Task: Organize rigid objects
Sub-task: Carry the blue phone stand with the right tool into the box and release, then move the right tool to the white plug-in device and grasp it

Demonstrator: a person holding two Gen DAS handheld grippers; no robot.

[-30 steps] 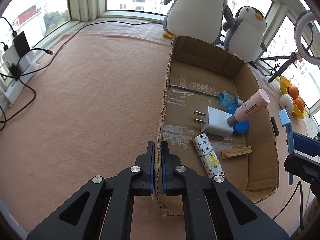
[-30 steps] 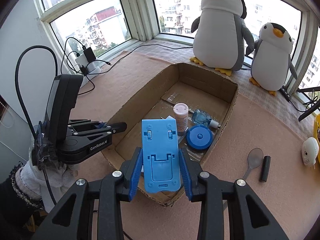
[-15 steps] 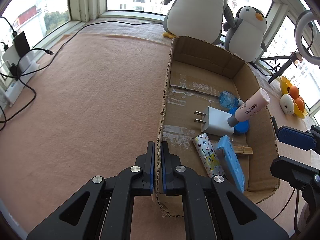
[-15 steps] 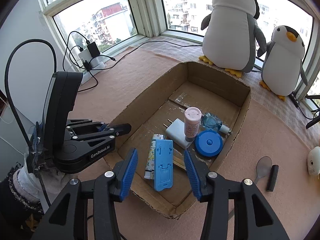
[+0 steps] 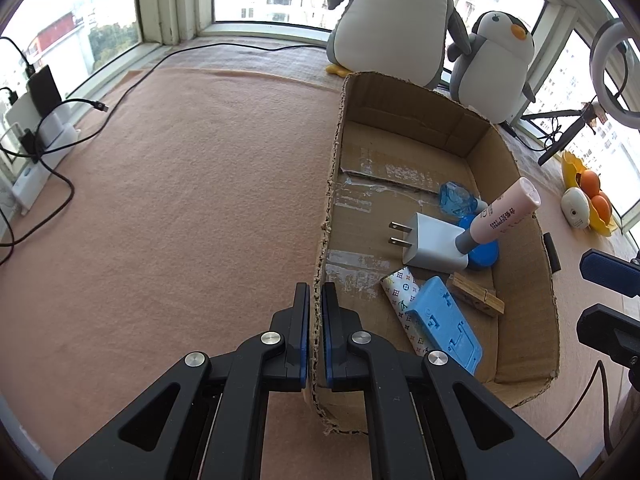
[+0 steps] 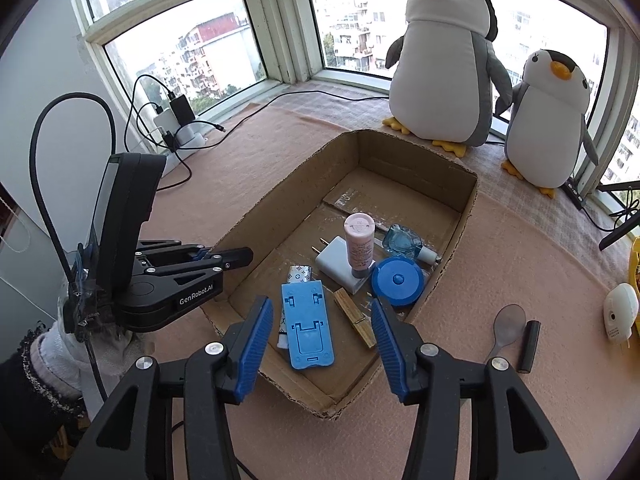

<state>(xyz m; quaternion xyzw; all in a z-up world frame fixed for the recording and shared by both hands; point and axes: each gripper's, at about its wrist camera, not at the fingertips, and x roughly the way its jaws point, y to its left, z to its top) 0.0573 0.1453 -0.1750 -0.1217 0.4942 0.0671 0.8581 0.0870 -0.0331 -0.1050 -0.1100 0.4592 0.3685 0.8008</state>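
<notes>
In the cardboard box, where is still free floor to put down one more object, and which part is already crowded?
The cardboard box has bare floor in its far half, between the far wall and the pink tube. The near half is crowded: white charger, blue round lid, clothespin, blue phone stand. Left gripper clamps the box's left wall.

Black left gripper (image 6: 236, 257) is bearing "GenRobot.AI" lettering, silver screws, blue pads; hand (image 6: 80, 344) is wearing a white glove.
</notes>
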